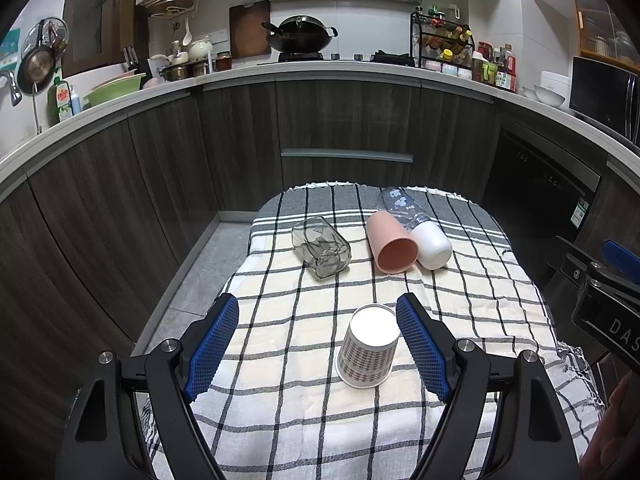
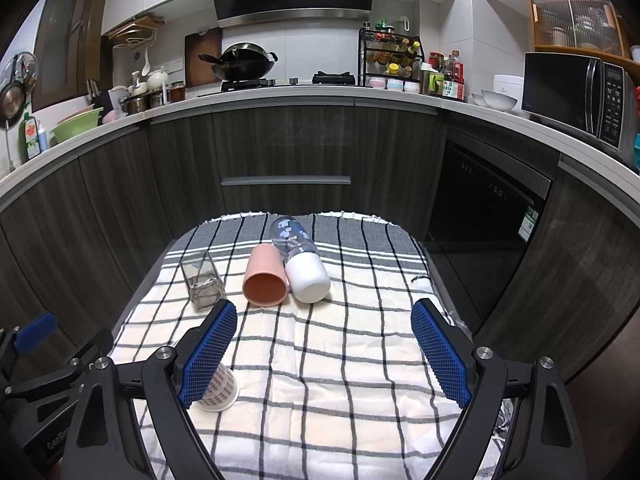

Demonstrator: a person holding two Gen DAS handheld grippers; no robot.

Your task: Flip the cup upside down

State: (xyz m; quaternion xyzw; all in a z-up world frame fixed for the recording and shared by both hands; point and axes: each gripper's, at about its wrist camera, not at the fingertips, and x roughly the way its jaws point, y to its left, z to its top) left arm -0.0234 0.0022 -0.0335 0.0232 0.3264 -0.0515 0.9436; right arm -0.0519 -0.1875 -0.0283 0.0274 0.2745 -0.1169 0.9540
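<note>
A checked paper cup stands upside down on the checkered cloth, its white base up and its rim on the cloth. My left gripper is open and empty, and the cup stands between its fingers, close to the right one. In the right wrist view the cup is partly hidden behind that gripper's left finger. My right gripper is open and empty above the cloth. A pink cup lies on its side, its opening toward me; it also shows in the right wrist view.
A square glass jar lies on its side at the left of the pink cup. A clear bottle with a white cap lies at the pink cup's right, touching it. Dark kitchen cabinets stand beyond the table, and the floor drops off left.
</note>
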